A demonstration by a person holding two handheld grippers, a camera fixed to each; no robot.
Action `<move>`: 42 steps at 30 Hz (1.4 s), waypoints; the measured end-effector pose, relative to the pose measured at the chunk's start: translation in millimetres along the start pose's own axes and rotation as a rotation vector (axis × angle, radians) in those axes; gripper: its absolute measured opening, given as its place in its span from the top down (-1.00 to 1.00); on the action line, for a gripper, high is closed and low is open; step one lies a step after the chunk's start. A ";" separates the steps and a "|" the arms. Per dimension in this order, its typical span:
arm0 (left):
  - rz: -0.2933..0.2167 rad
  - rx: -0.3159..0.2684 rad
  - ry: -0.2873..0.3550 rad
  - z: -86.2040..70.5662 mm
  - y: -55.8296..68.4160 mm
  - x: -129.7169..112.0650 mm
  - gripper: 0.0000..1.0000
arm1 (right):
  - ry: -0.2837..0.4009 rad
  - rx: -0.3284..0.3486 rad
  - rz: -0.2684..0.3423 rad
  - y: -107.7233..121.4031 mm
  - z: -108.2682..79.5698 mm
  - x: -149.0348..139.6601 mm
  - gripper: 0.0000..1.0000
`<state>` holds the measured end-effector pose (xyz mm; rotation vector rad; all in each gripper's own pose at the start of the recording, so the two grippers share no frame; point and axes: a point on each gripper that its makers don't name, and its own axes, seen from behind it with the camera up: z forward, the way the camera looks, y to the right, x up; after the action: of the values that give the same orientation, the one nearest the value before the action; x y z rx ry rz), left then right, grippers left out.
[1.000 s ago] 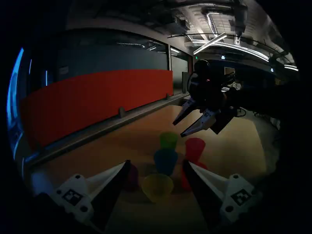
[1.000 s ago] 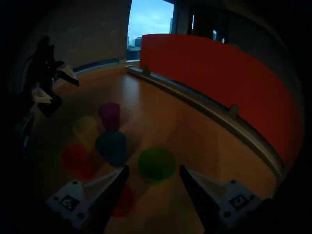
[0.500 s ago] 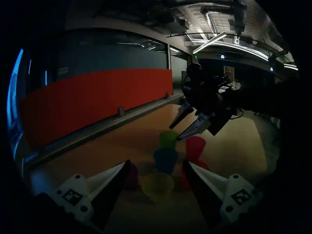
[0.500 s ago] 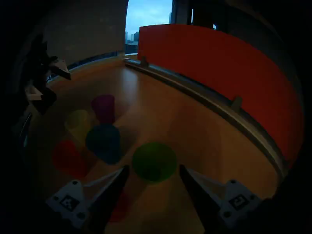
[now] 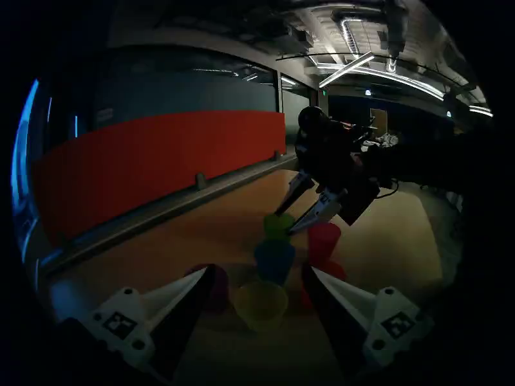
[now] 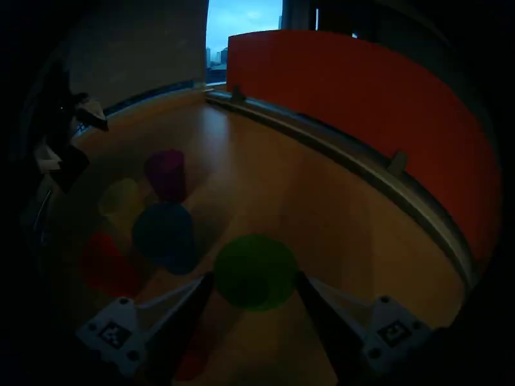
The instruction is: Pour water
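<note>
In the right gripper view my right gripper has its jaws spread wide, and the green cup stands upright between the two fingertips, its rim close to both; the light is too dim for me to tell whether either finger touches it. Ahead of that tool and off to the left as its camera looks, the other cups cluster on the wooden table. The blue cup is nearest, just beside the green one, the red cup is further left, and the yellow cup and purple cup are beyond. A red partition runs along the table's edge to the right of the tool, with a window far ahead. My left gripper is also wide open and holds nothing; in its own view the yellow cup sits just in front, between the lines of its fingers, with the blue and green cups in a row behind it. I can't make out whether any cup has water in it
</note>
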<state>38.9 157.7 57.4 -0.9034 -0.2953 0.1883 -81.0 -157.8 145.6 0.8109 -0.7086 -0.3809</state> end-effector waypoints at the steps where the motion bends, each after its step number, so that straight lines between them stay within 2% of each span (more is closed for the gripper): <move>1: 0.000 0.000 0.000 0.3 -0.1 0.0 -0.98 | -0.001 0.000 -0.001 -0.2 1.4 -0.2 -0.93; 12: 0.001 0.001 -0.001 1.1 -1.3 -2.0 -0.98 | -0.007 0.003 -0.004 -2.1 15.2 -1.6 -0.91; 26: 0.003 0.000 -0.007 3.4 -0.2 -6.7 -0.98 | 0.013 -0.019 0.008 1.2 16.6 -2.3 -0.88; 33: 0.003 0.001 -0.007 3.6 -0.2 -6.0 -0.98 | 0.052 -0.015 0.039 2.6 6.8 7.8 -0.86; 42: 0.003 0.002 -0.004 3.2 0.9 -3.8 -0.98 | 0.089 -0.024 0.031 1.8 -13.7 22.4 -0.84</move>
<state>34.2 159.6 57.9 -0.9015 -0.2975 0.1937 -55.4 -162.1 150.0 0.7881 -0.6322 -0.3230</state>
